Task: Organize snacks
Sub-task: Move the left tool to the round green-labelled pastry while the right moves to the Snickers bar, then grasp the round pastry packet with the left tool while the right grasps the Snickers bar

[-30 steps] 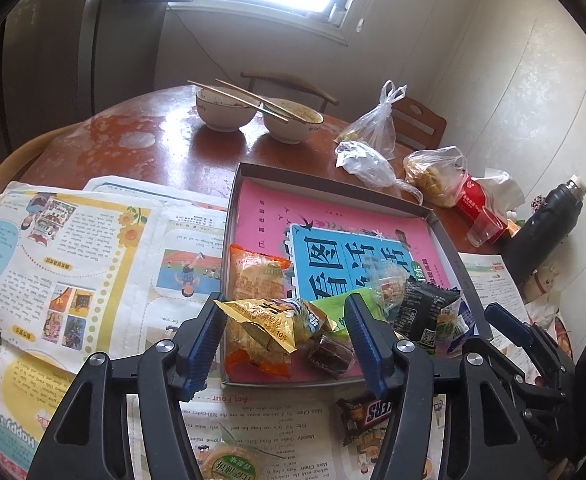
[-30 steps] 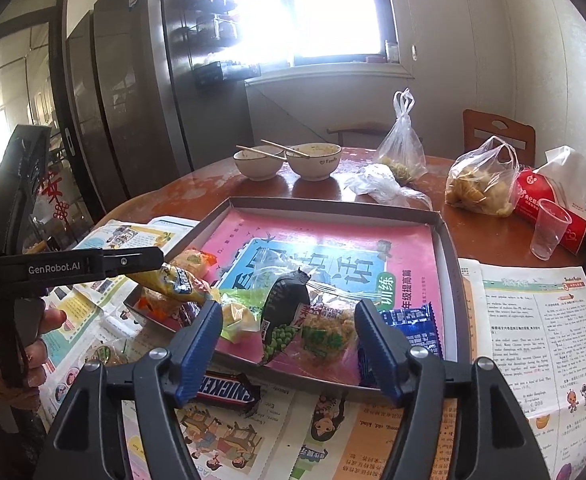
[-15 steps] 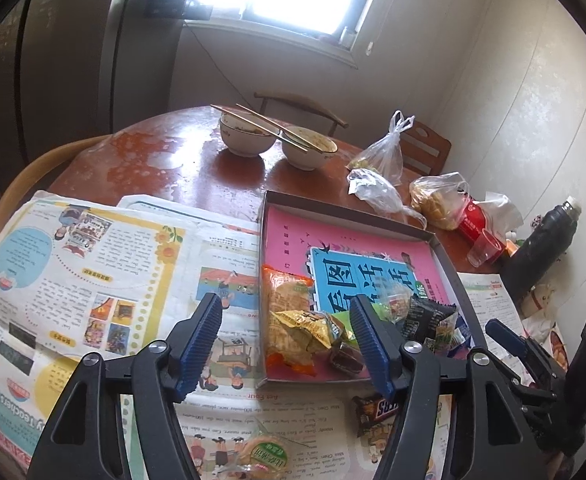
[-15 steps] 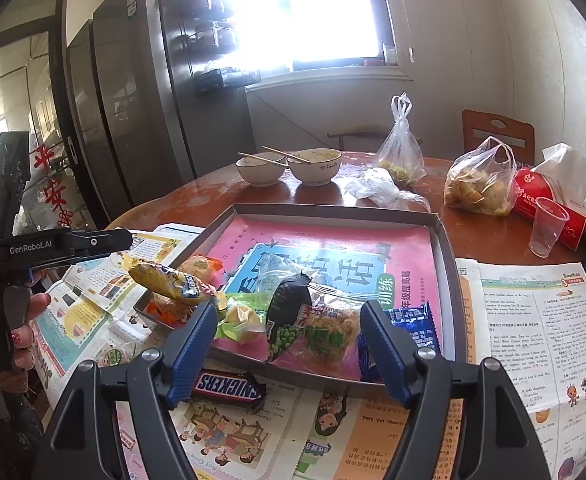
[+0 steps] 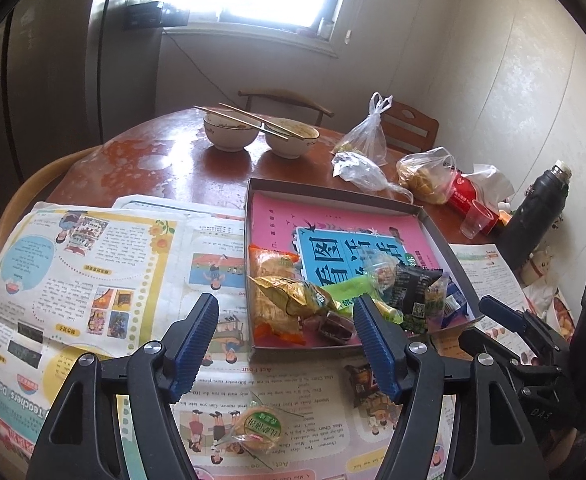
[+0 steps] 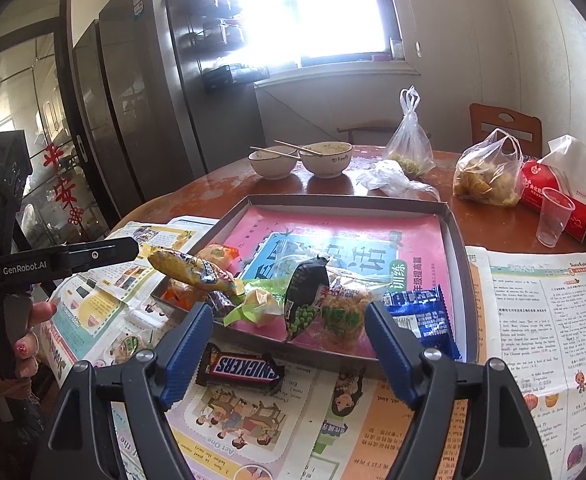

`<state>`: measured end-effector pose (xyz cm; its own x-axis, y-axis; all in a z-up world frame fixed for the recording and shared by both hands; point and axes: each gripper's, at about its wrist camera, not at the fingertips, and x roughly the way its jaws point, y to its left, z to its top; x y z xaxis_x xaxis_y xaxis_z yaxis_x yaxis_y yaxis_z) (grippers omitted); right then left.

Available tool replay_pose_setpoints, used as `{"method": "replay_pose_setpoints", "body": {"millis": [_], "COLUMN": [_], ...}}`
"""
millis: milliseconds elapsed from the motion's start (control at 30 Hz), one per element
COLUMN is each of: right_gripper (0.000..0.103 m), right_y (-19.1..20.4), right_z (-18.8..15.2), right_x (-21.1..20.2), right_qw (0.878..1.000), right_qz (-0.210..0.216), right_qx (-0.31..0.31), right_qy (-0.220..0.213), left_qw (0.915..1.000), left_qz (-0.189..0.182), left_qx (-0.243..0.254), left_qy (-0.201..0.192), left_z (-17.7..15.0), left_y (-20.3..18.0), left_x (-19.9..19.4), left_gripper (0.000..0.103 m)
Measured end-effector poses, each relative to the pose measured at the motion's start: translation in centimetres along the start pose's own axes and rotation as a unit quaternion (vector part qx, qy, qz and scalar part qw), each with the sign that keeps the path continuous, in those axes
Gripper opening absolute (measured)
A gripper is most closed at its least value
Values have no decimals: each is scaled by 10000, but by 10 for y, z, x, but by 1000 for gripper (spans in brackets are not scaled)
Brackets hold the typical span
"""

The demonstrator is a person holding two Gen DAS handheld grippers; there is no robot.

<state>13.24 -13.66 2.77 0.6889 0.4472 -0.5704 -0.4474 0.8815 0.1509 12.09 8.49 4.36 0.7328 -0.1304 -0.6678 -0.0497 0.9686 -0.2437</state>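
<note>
A shallow grey tray (image 5: 437, 232) (image 6: 459, 248) lined with a pink book holds several snack packets at its near end: a yellow packet (image 5: 289, 294) (image 6: 191, 270), an orange one (image 5: 271, 264), a black one (image 5: 413, 280) (image 6: 307, 284) and a blue one (image 6: 421, 314). A Snickers bar (image 6: 241, 368) and a round wrapped cake (image 5: 259, 426) lie on the newspaper in front of the tray. My left gripper (image 5: 285, 332) is open and empty, above the newspaper left of the tray. My right gripper (image 6: 289, 332) is open and empty, near the tray's front edge.
Two bowls with chopsticks (image 5: 261, 134), plastic bags (image 5: 367, 144), a red tissue pack (image 5: 467, 196), a plastic cup (image 6: 553, 222) and a dark flask (image 5: 537, 208) stand on the far side of the round table. Newspaper (image 5: 73, 264) covers the near side. A chair (image 6: 505, 128) stands behind.
My left gripper has let go of the yellow packet, which now lies in the tray, and has pulled back and up to the left. My right gripper has barely moved.
</note>
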Motion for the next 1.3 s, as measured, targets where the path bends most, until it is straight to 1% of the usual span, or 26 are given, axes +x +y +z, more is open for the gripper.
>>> {"method": "replay_pose_setpoints", "body": {"millis": [133, 267, 433, 500, 567, 767, 967, 1133, 1300], "right_gripper": [79, 79, 80, 80, 86, 87, 87, 87, 87], "right_y": [1, 7, 9, 10, 11, 19, 31, 40, 51], "right_z": [-7, -12, -18, -21, -24, -33, -45, -49, -48], "right_x": [-1, 1, 2, 3, 5, 17, 44, 63, 74], "right_qw": [9998, 9998, 9994, 9993, 9990, 9978, 9945, 9919, 9911], "right_qz": [158, 143, 172, 179, 181, 226, 111, -22, -166], "right_qx": [43, -38, 9, 3, 16, -11, -63, -7, -131], "right_qy": [89, 167, 285, 337, 399, 618, 1037, 1273, 1317], "left_qw": [10000, 9999, 9997, 9996, 9994, 9985, 9971, 9951, 9933], "left_qz": [-8, -40, -53, 3, 49, 205, 170, 113, 67], "left_qx": [24, 67, 141, 174, 177, 218, 409, 628, 709], "left_qy": [30, 123, 217, 244, 286, 466, 620, 756, 909], "left_z": [-3, -8, -16, -20, -25, -41, -55, -64, -71], "left_y": [0, -2, -2, 1, 5, 19, 25, 21, 18], "left_x": [-2, -1, -2, -3, -4, -3, 0, 7, 17], "left_gripper": [72, 72, 72, 72, 72, 72, 72, 72, 72]}}
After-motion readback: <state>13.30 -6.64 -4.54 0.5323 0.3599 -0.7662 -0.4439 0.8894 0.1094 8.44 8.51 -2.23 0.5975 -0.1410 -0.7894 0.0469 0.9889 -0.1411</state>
